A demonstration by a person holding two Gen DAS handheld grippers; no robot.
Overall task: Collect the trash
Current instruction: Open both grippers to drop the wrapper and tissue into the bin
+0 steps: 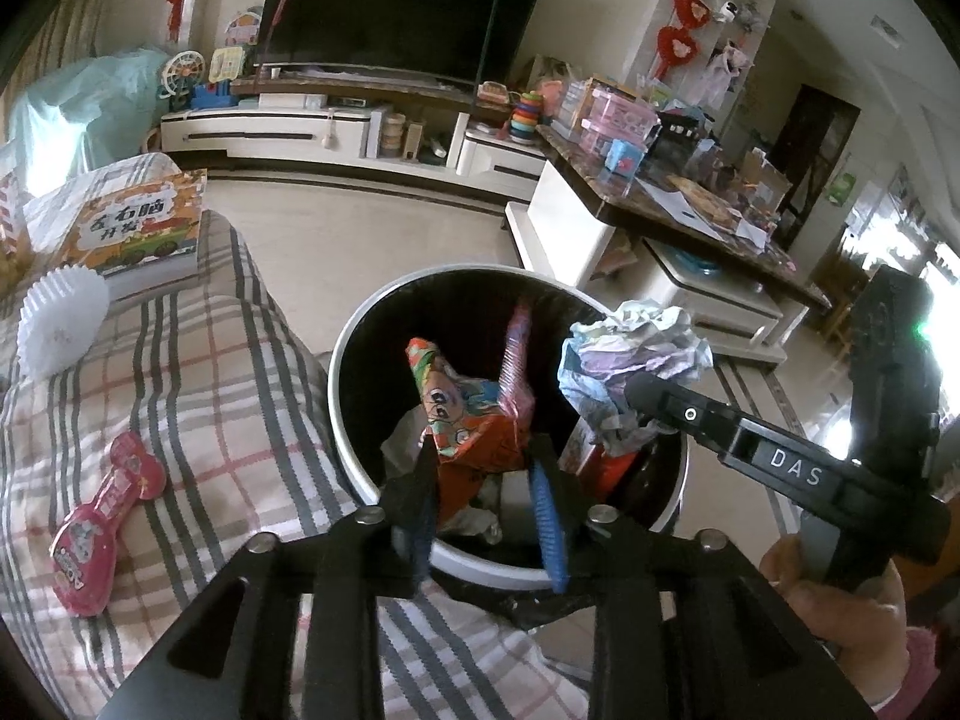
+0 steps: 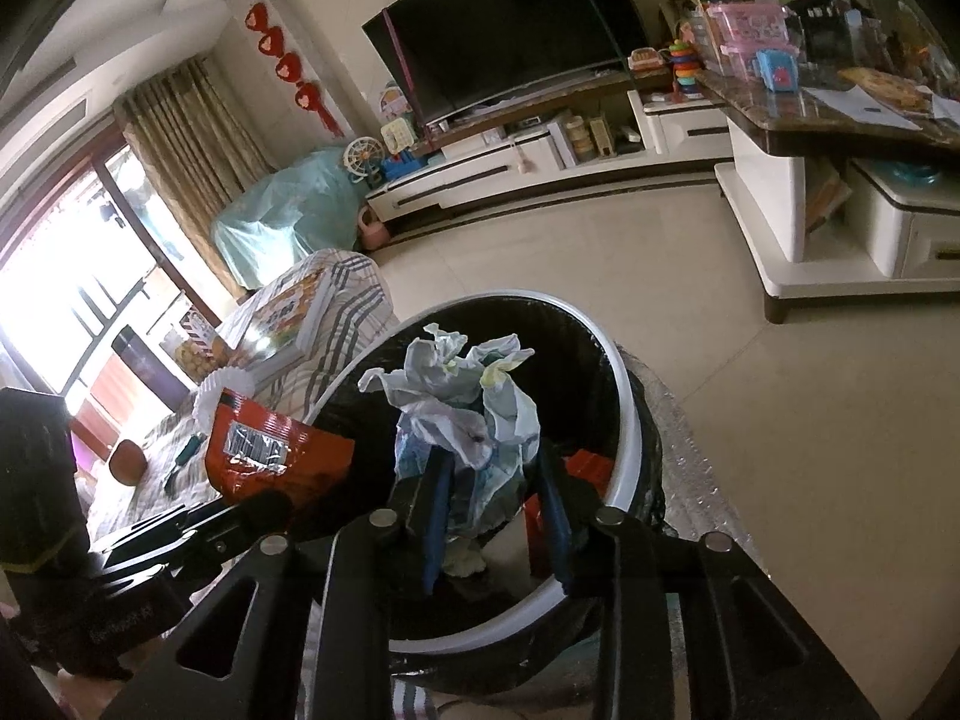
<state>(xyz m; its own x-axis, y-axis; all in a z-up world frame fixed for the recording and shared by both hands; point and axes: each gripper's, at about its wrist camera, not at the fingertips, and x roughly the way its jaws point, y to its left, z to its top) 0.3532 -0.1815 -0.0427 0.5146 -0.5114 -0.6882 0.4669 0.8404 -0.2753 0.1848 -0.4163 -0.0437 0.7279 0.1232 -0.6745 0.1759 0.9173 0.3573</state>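
Right now your orange snack wrapper (image 1: pixel 474 420) sits at the centre of the left wrist view, standing on end with its long axis running up the frame, directly over the dark mouth of the trash bin (image 1: pixel 354 420). The left hand-held gripper (image 1: pixel 483 462) has its jaws parted around the wrapper's lower end; the left pad looks to be touching the foil while the blue right pad stands just clear, so by my reading the wrapper is loose rather than pinched.

Just to the right of it in that view, the crumpled paper wad (image 2: pixel 462 414) hangs over the same bin. In the right wrist view it rises up the middle of the frame between the jaws of the right hand-held gripper (image 2: pixel 495 492), which also stand apart, with a gap showing on the right side.

Both pieces lie straight ahead of their own grippers and above the bin opening, so the coming move turns on release downward, not on reaching.

Further out, at lower left of the left view, a pink packet (image 1: pixel 105 531) lies on the plaid sofa cover (image 1: pixel 240 396), nearer your left hand.
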